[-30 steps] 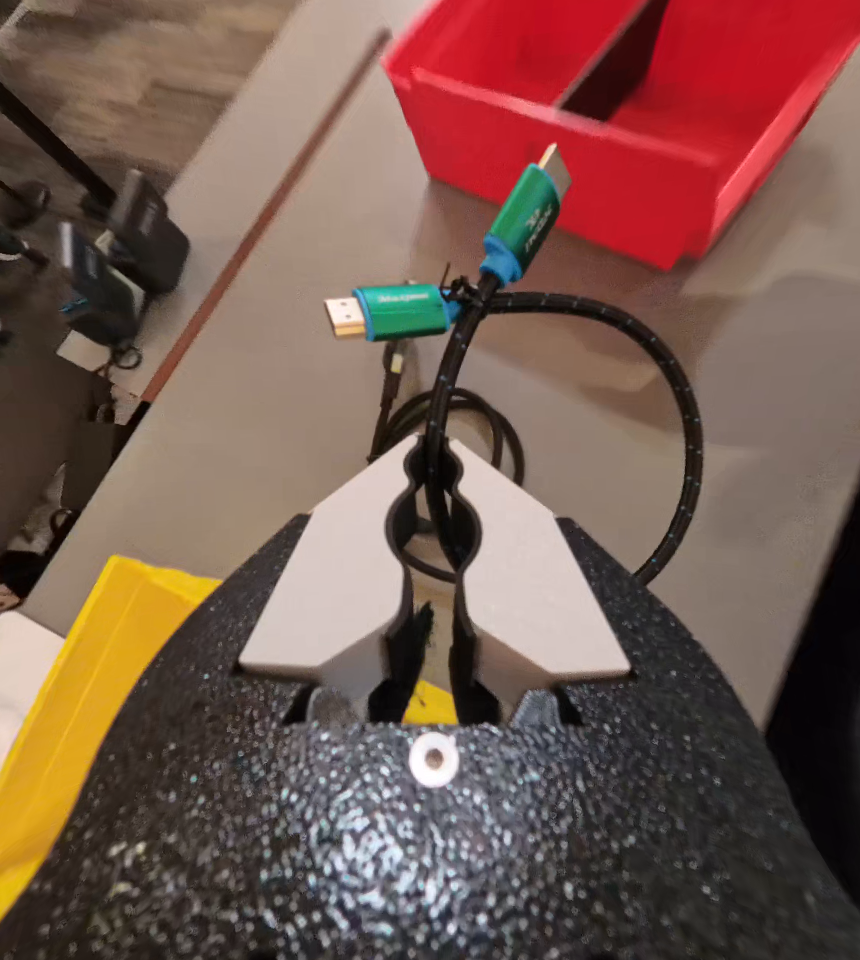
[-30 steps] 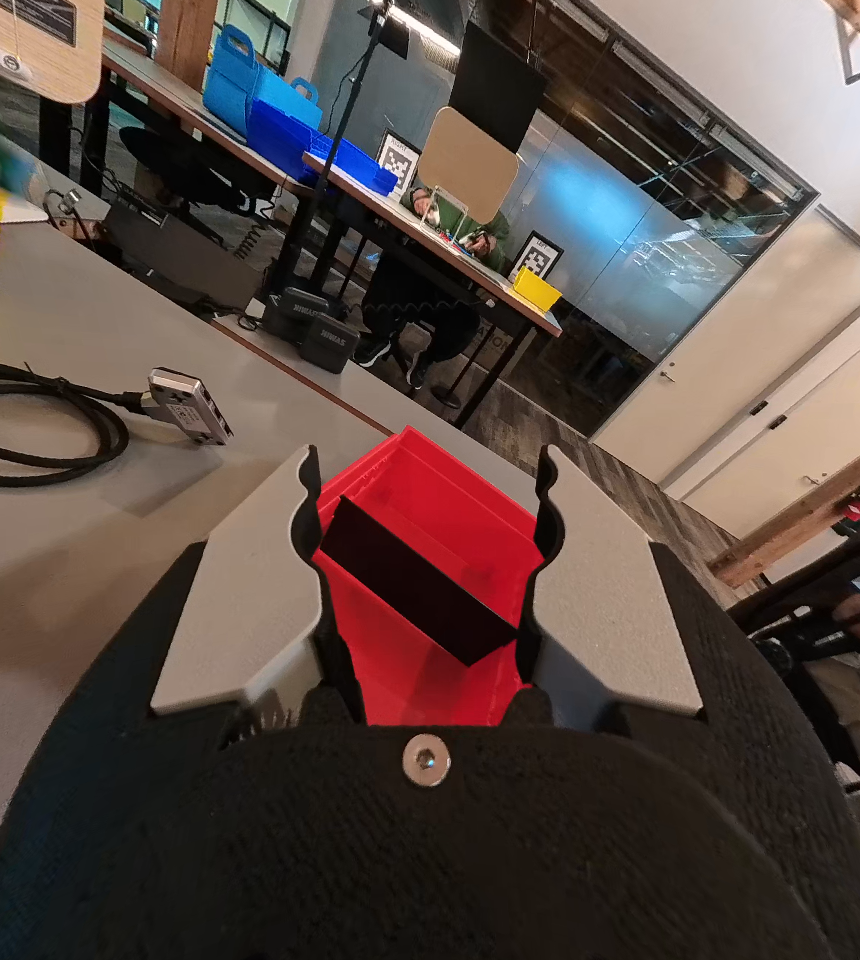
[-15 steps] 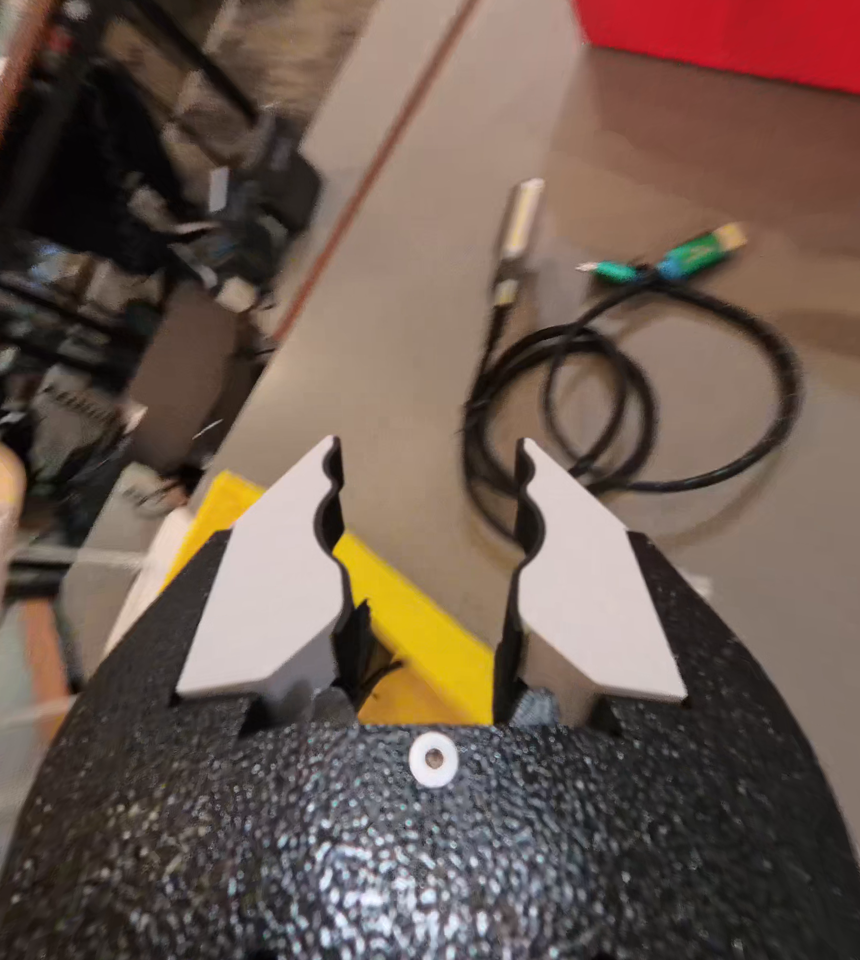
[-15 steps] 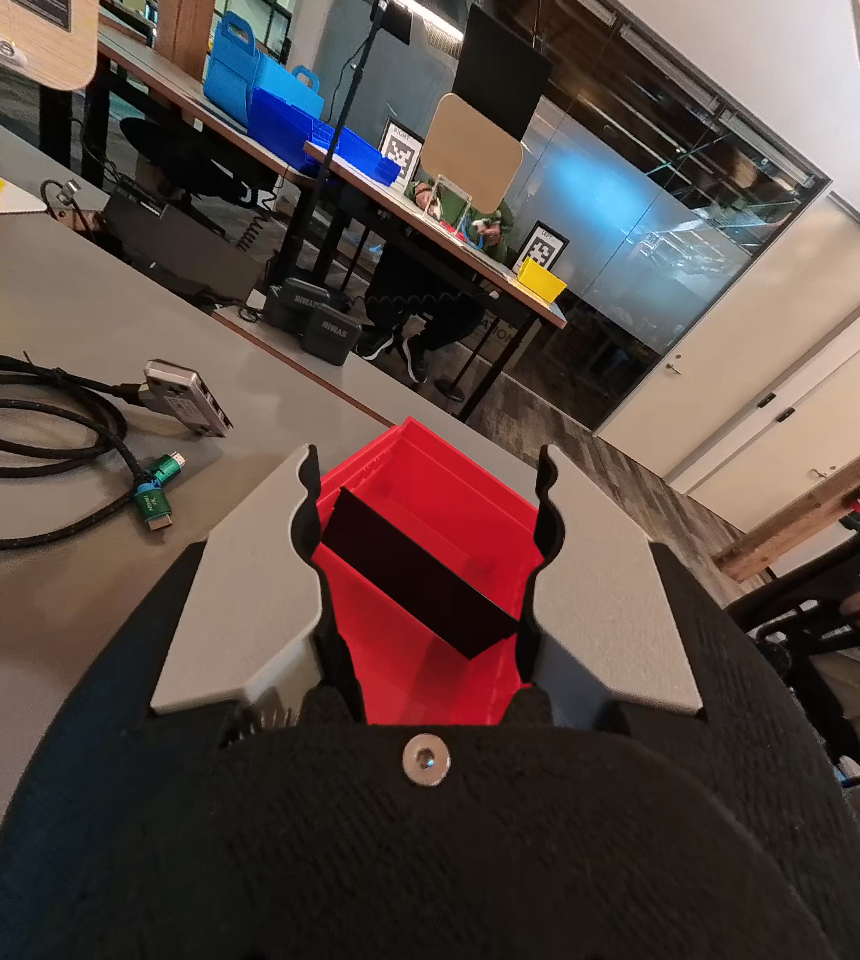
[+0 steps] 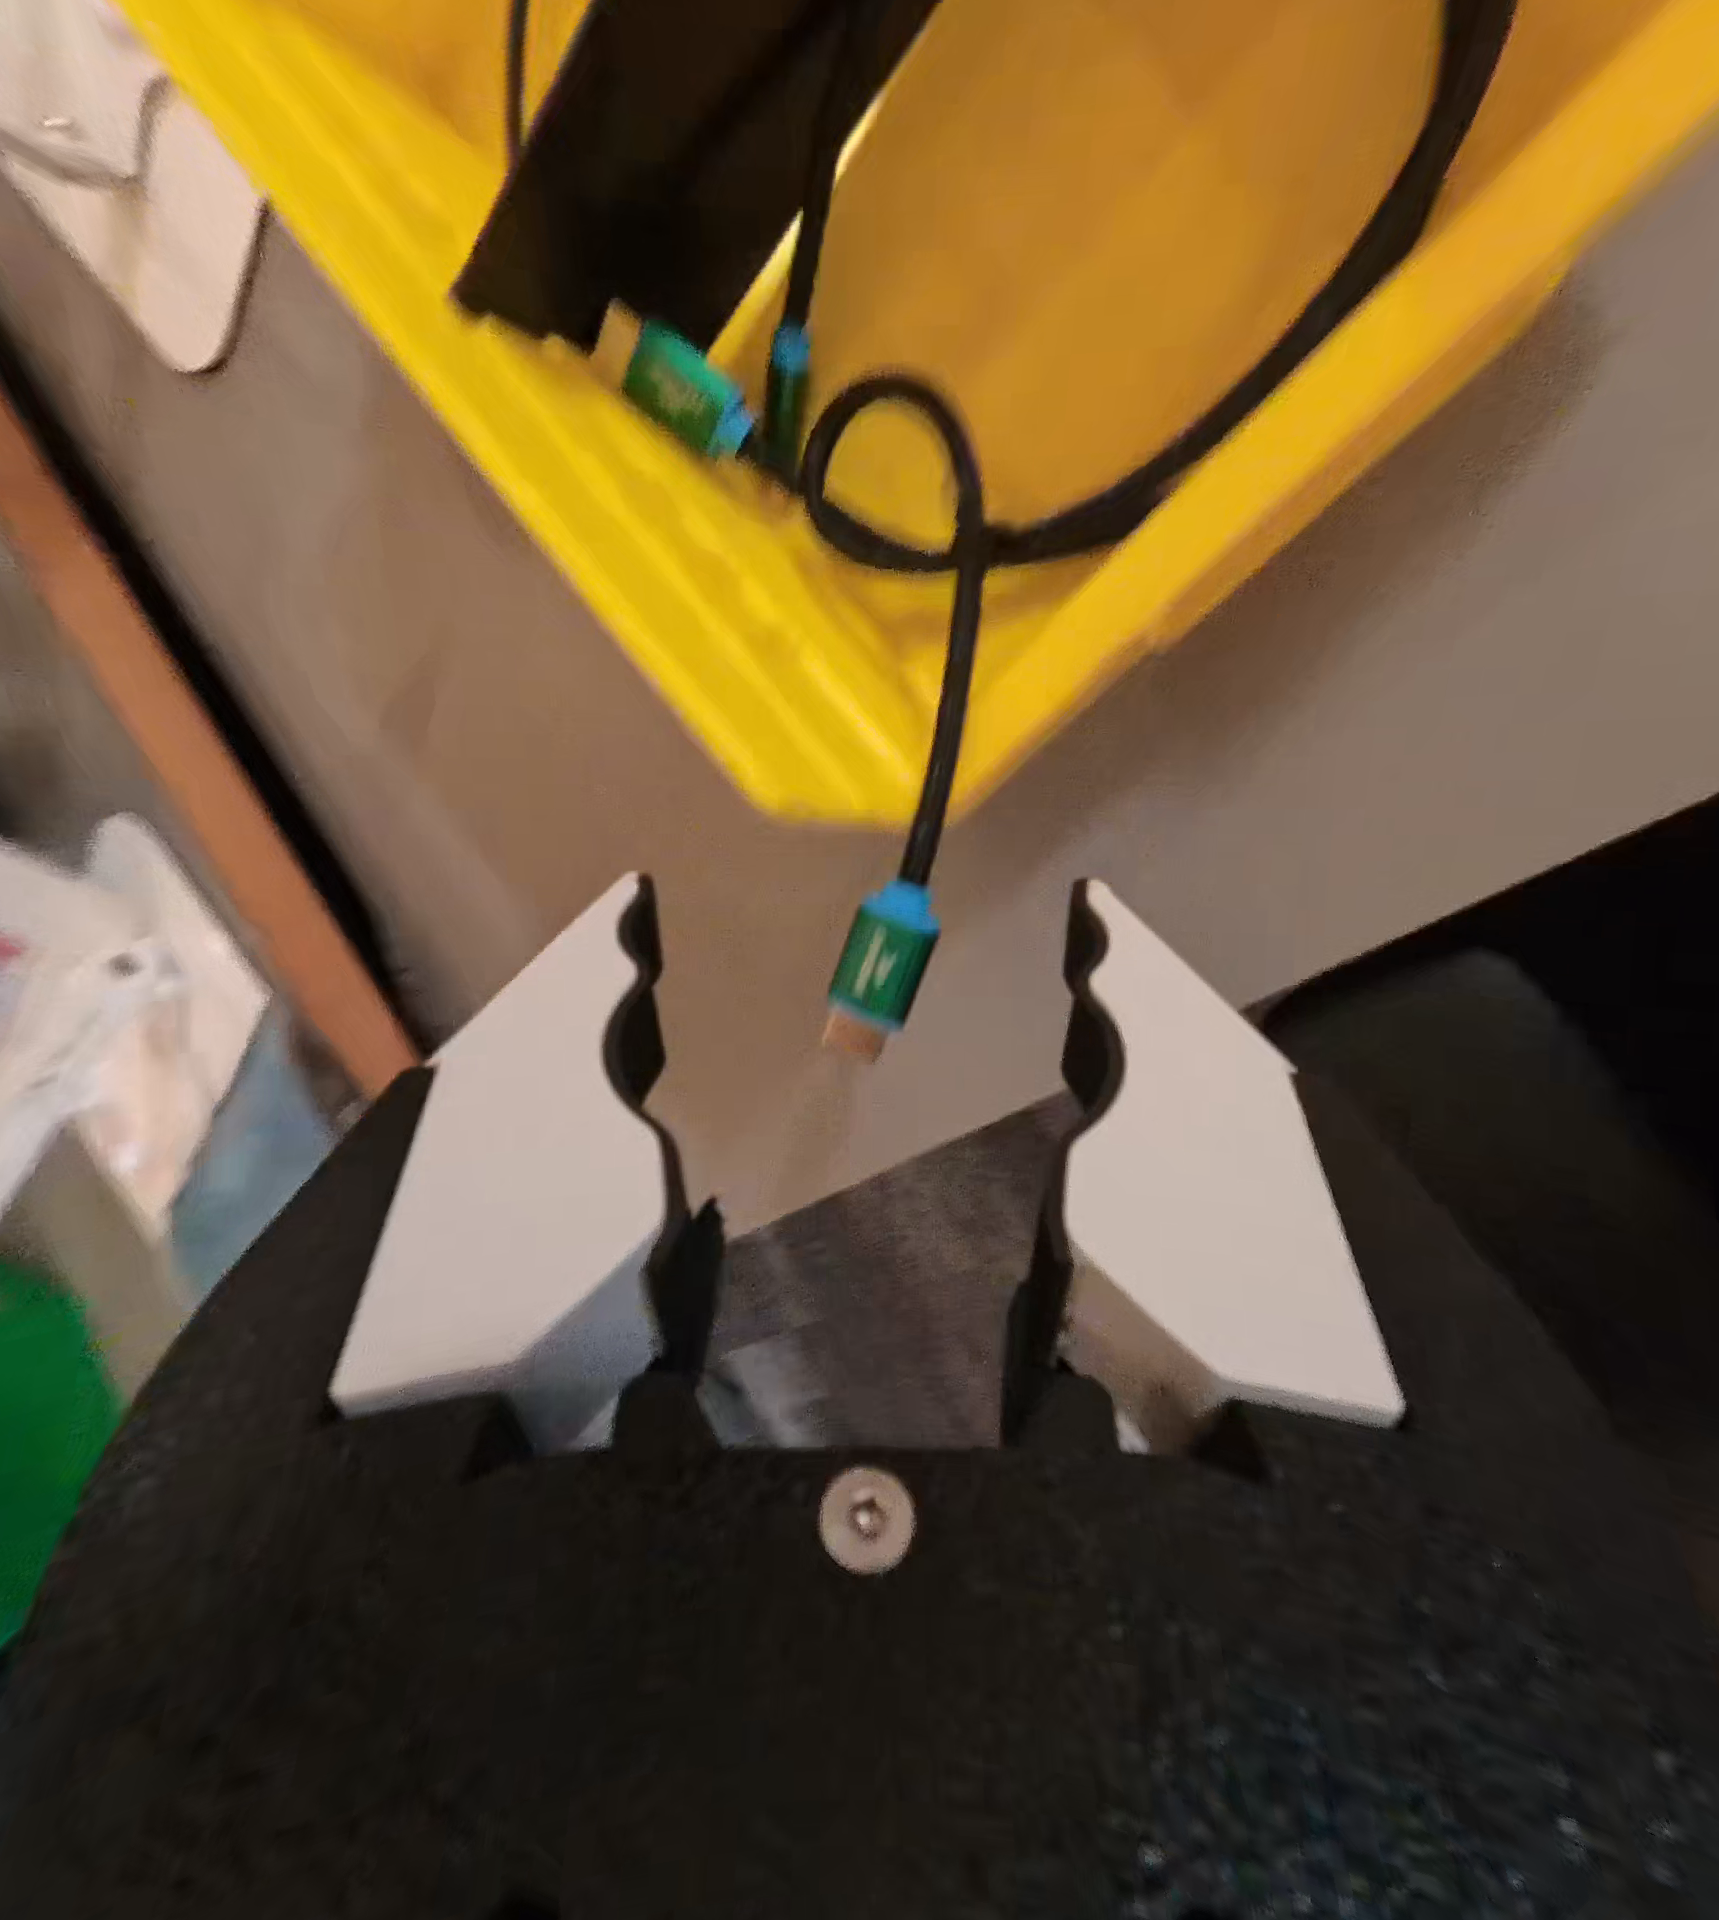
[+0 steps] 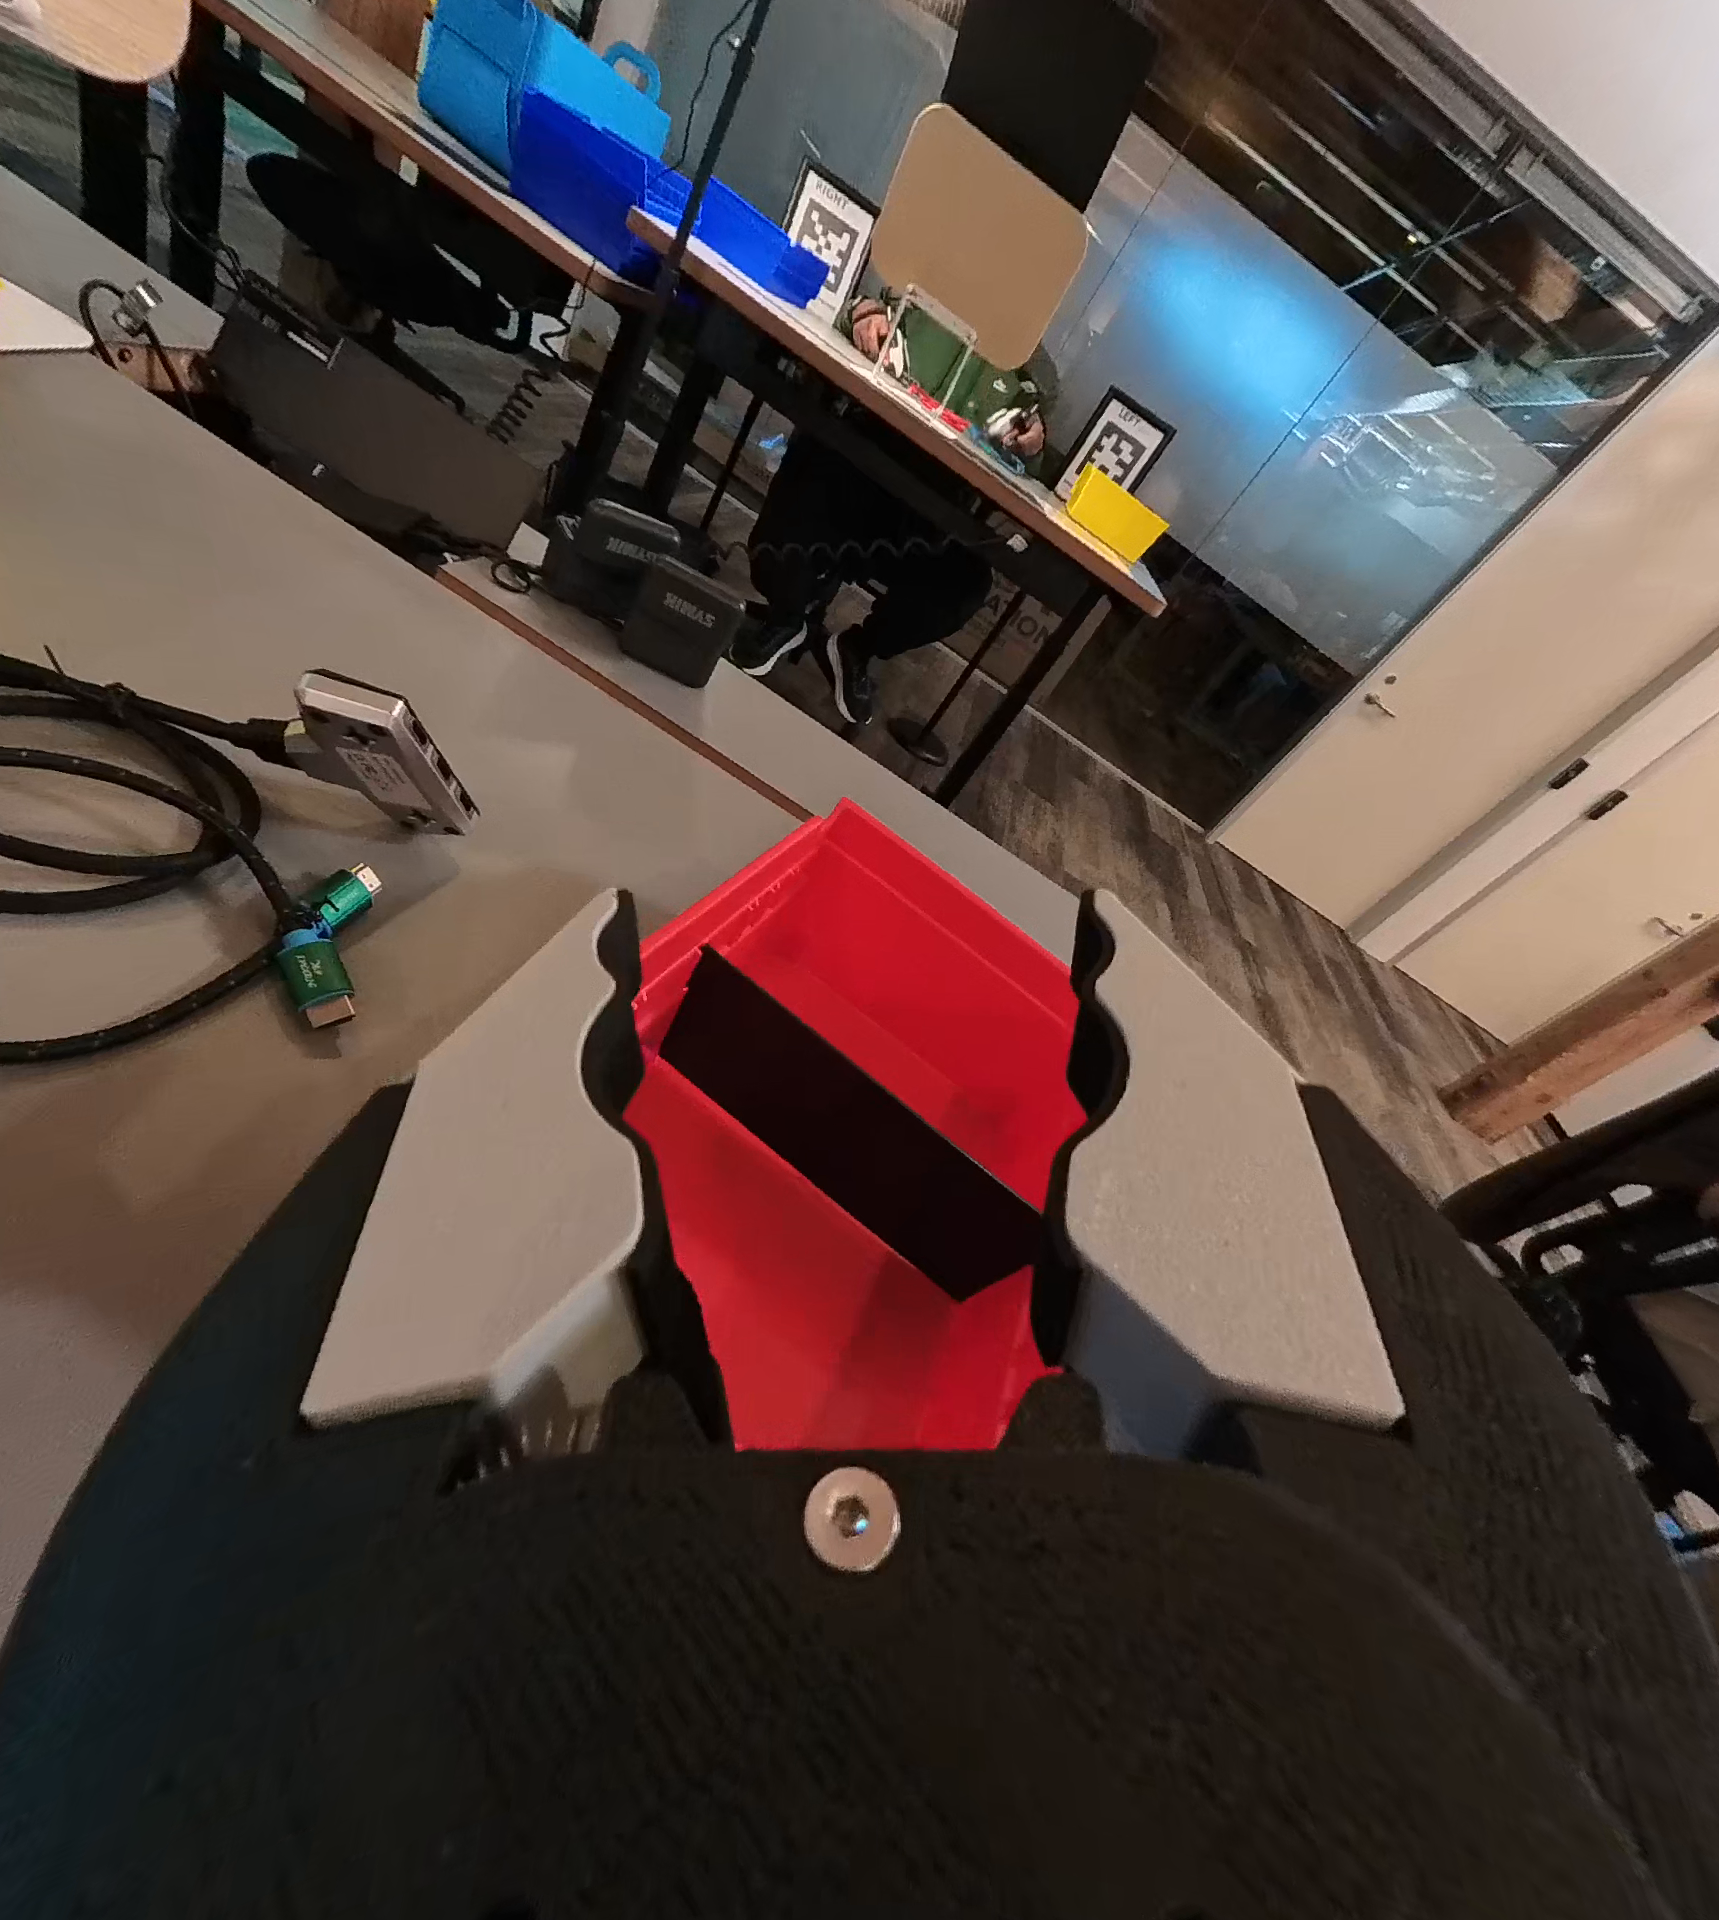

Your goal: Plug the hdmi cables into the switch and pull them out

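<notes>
Left gripper (image 5: 860,894): points down at the near corner of a yellow bin; its fingers (image 5: 522,1143) are spread wide and hold nothing; the view is motion-blurred.
Right gripper (image 6: 855,914): hovers low over the table, aimed at a red bin; its fingers (image 6: 491,1174) are wide apart and empty.
Table (image 6: 159,540): grey top with a brown edge strip, carrying both bins, the cables and the switch.
Room: a second table (image 6: 834,343) behind, with blue bins (image 6: 626,177) and a small yellow box (image 6: 1115,525); a seated person (image 6: 876,540) at it; glass wall and pale doors farther back.
Red bin (image 6: 896,966): straight ahead of the right gripper, crossed by a black divider (image 6: 834,1122).
Yellow bin (image 5: 730,603): holds a coiled HDMI cable (image 5: 1354,312) and a black divider; one green plug (image 5: 876,966) hangs over its corner, between the left fingers but untouched.
Cable on table (image 6: 86,769): black braided HDMI cable coiled left of the red bin, its two green plugs (image 6: 320,961) lying free.
Switch (image 6: 382,748): small silver box on the table, just beyond the coil, its own black lead attached; neither green plug is in it.
</notes>
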